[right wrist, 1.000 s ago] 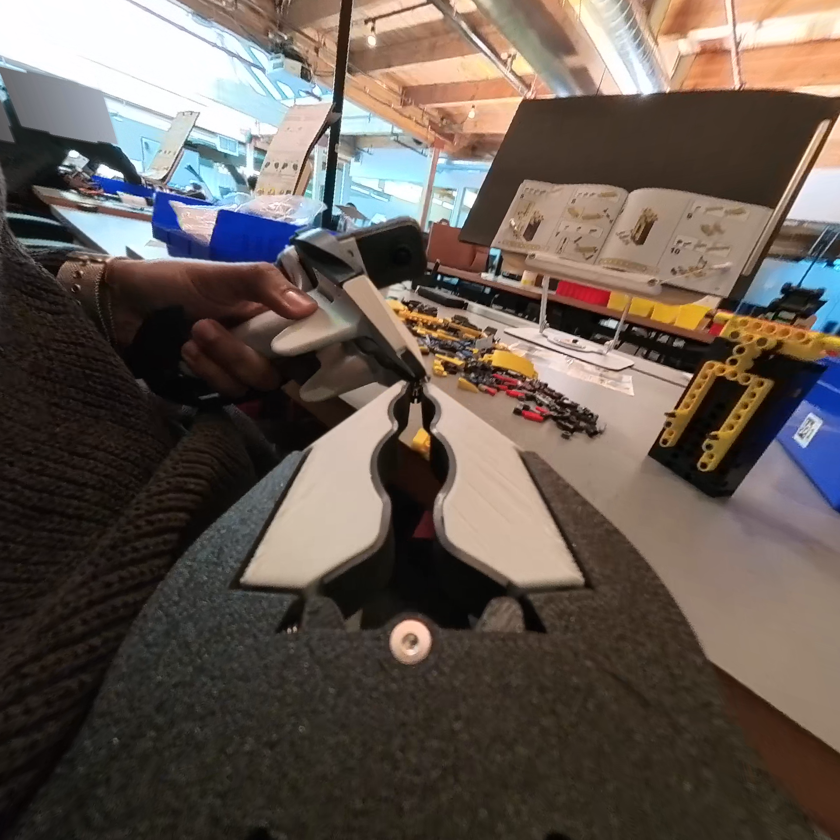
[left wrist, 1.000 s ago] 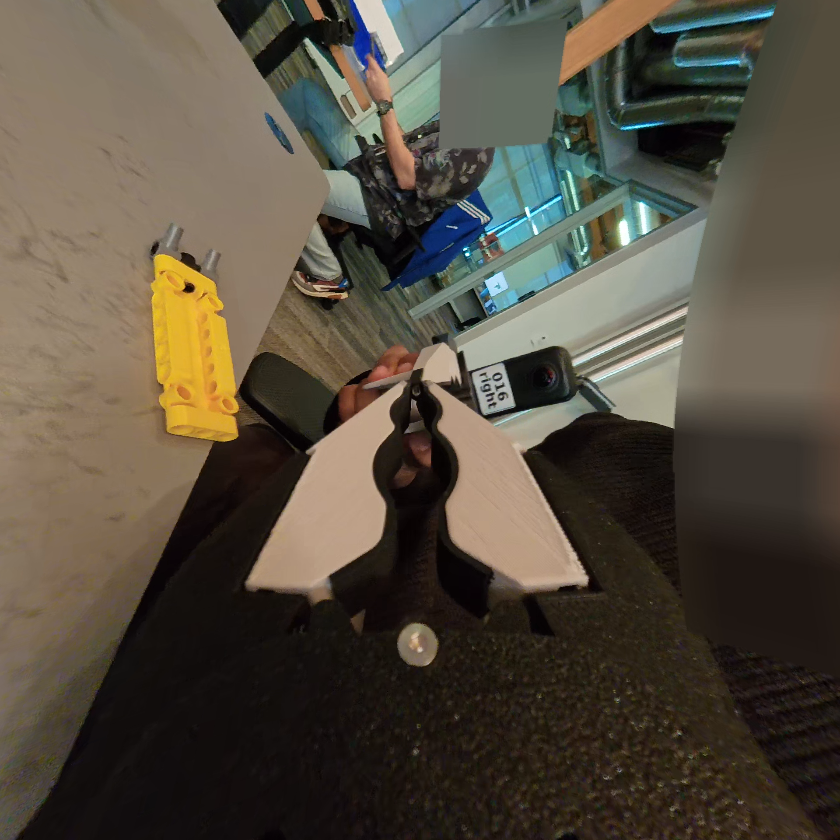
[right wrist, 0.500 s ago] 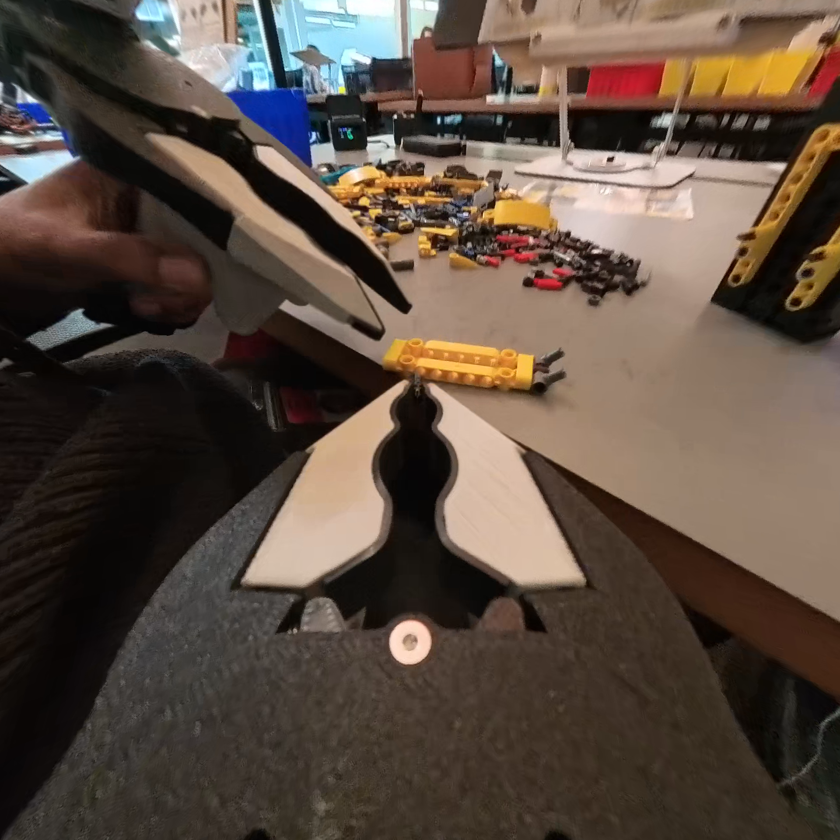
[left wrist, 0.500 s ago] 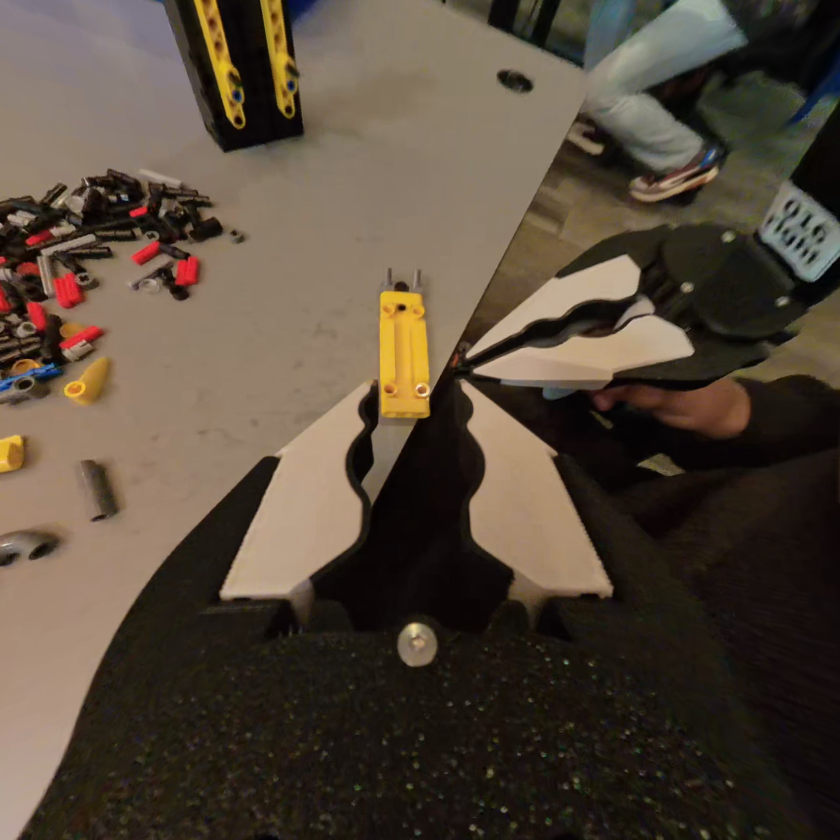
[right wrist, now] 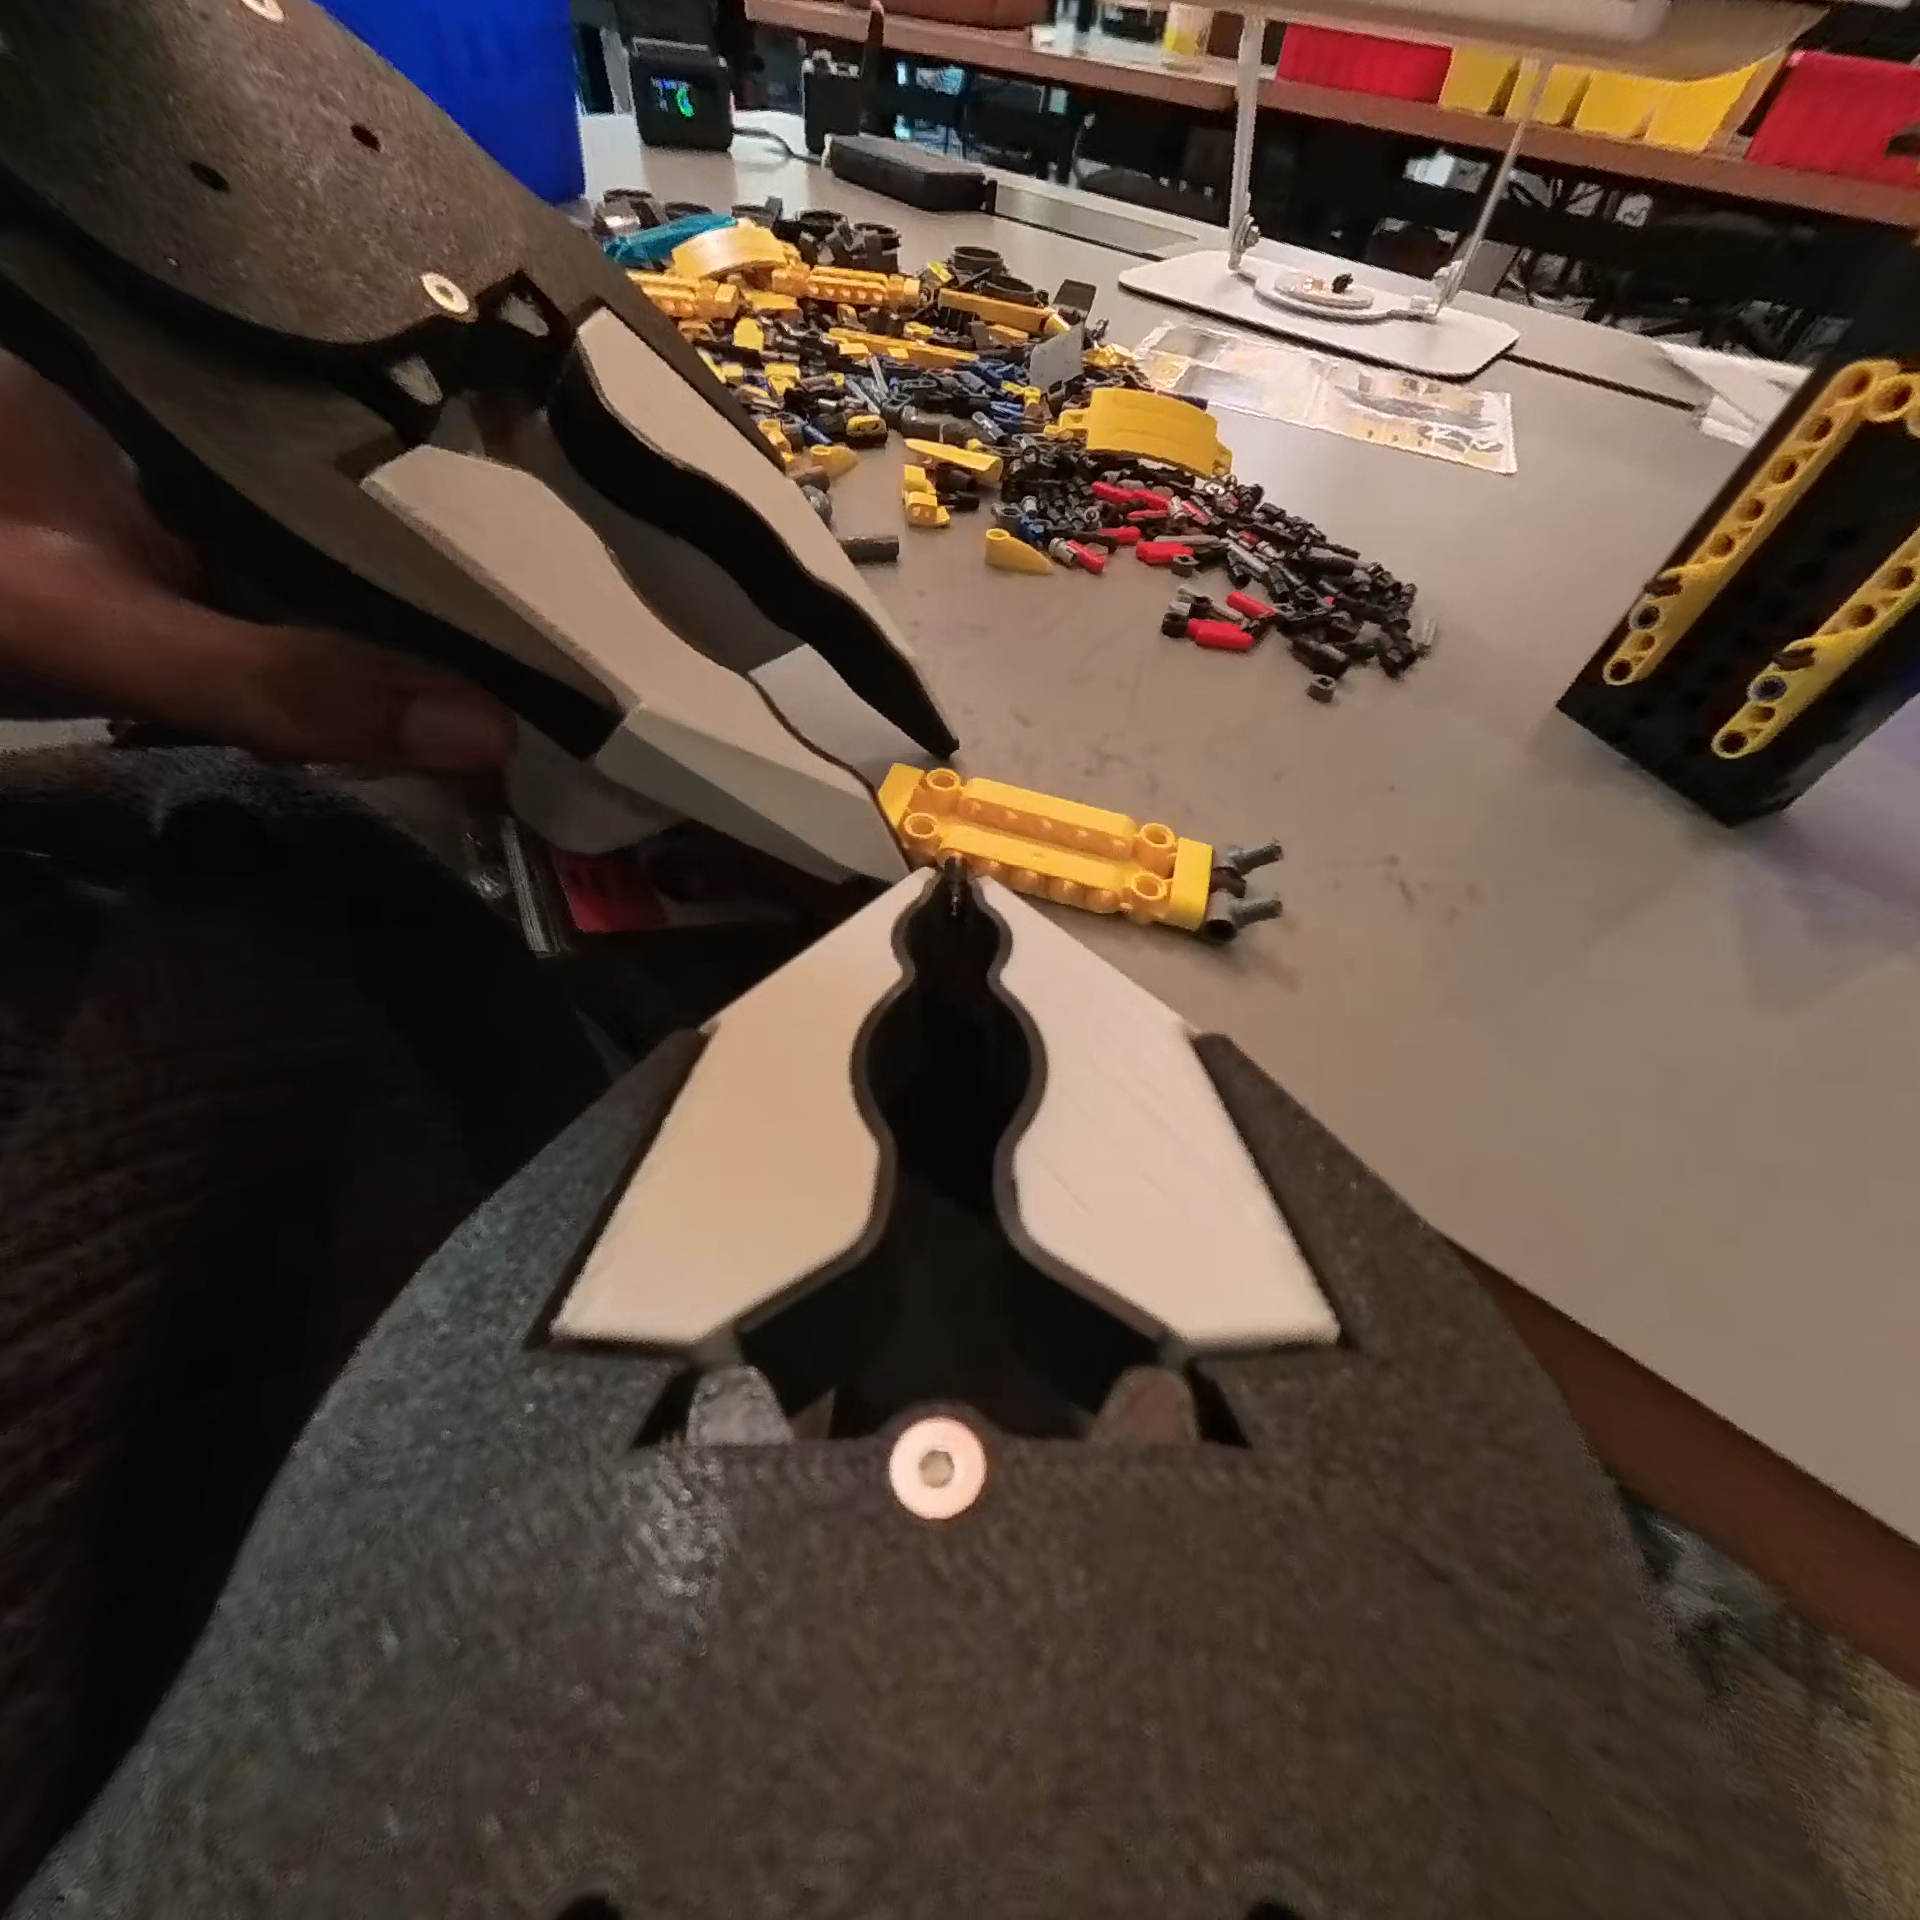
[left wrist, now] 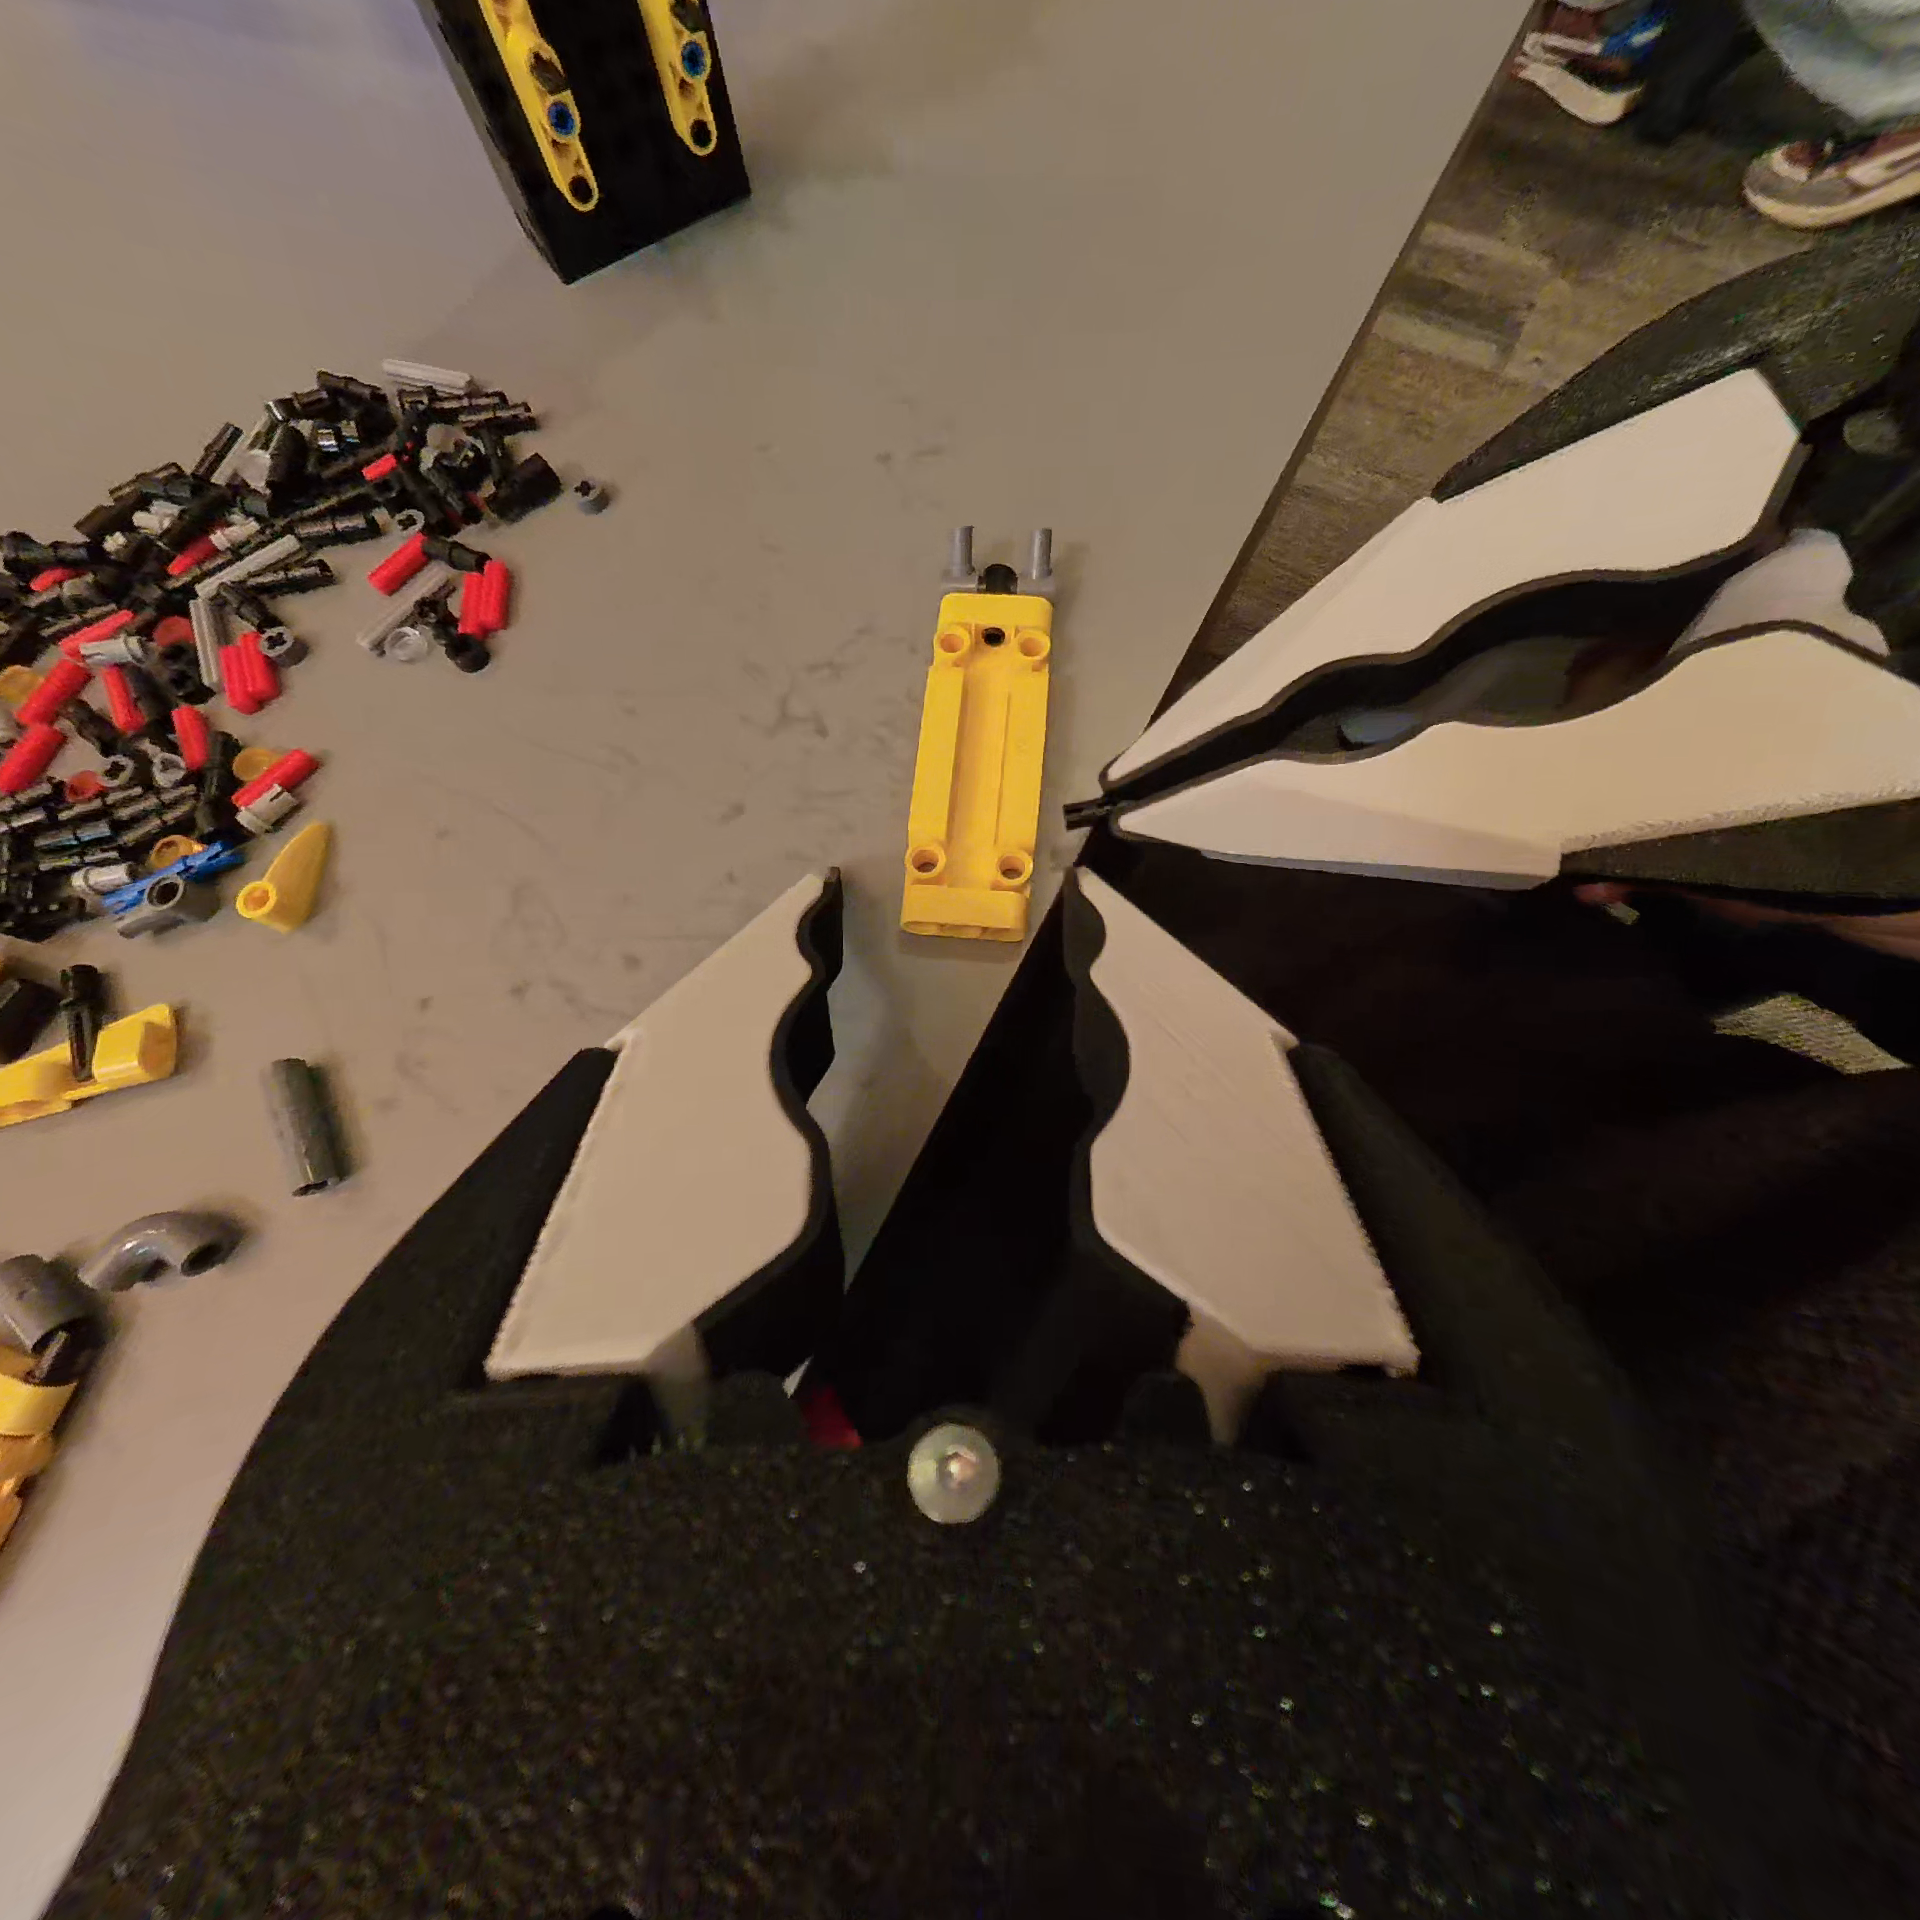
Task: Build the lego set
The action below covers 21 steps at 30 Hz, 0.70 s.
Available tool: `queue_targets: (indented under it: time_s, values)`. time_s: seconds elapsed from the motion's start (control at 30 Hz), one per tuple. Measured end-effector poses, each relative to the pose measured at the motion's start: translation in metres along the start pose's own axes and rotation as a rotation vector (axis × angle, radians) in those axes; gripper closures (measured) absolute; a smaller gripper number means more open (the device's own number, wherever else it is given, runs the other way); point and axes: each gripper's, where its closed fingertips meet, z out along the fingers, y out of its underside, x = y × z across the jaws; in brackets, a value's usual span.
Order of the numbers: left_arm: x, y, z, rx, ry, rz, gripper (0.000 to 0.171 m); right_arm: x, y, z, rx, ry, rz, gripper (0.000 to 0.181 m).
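Observation:
A long yellow brick [left wrist: 982, 748] with grey pins at its far end lies flat on the grey table [left wrist: 935, 312], close to the table's edge. My left gripper [left wrist: 951, 883] is open just short of the brick's near end and holds nothing. My right gripper [right wrist: 951, 883] is shut on a small black pin [right wrist: 954, 896], and its tip is right beside the brick's [right wrist: 1049, 842] near end. In the left wrist view the right gripper [left wrist: 1091, 810] comes in from the right. In the right wrist view the left gripper [right wrist: 920, 805] comes in from the upper left.
A pile of small black, red, grey and yellow parts [left wrist: 208, 623] lies to the left; it also shows in the right wrist view [right wrist: 1039, 416]. A black and yellow block [left wrist: 592, 114] stands behind. A book stand base [right wrist: 1320, 301] is at the back. The table edge [left wrist: 1299, 468] runs right of the brick. Only a small space, under 4 cm, lies between the two pairs of fingers.
My left gripper swung down from facing the room to the table, opened wider and came up to the yellow brick. My right gripper, still shut, moved in to the brick's near end.

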Motion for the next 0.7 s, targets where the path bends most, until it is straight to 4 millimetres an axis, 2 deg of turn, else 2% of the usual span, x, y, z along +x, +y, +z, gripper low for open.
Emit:
queue_targets:
  time_s: [0.07,0.1,0.13,0.43,0.6,0.7]
  values:
    - [0.003,0.0,-0.001,-0.003,0.004,0.012,0.136,0.0,0.002,0.001,-0.02,0.02,-0.034,0.177]
    - [0.007,-0.001,-0.002,0.0,0.025,0.018,0.147,0.0,0.003,0.001,-0.018,0.028,-0.051,0.177]
    - [0.01,-0.002,-0.002,0.01,0.036,0.017,0.148,-0.001,0.003,0.001,-0.017,0.035,-0.066,0.177]
    - [0.012,-0.001,-0.003,0.012,0.005,0.027,0.148,-0.002,0.005,0.0,-0.008,0.104,-0.178,0.178]
    - [0.012,-0.002,-0.003,0.011,0.021,-0.046,0.148,-0.001,0.003,0.0,-0.004,0.2,-0.29,0.179]
    - [0.011,-0.001,-0.003,0.013,0.023,-0.054,0.148,-0.001,0.004,0.001,0.001,0.189,-0.264,0.179]
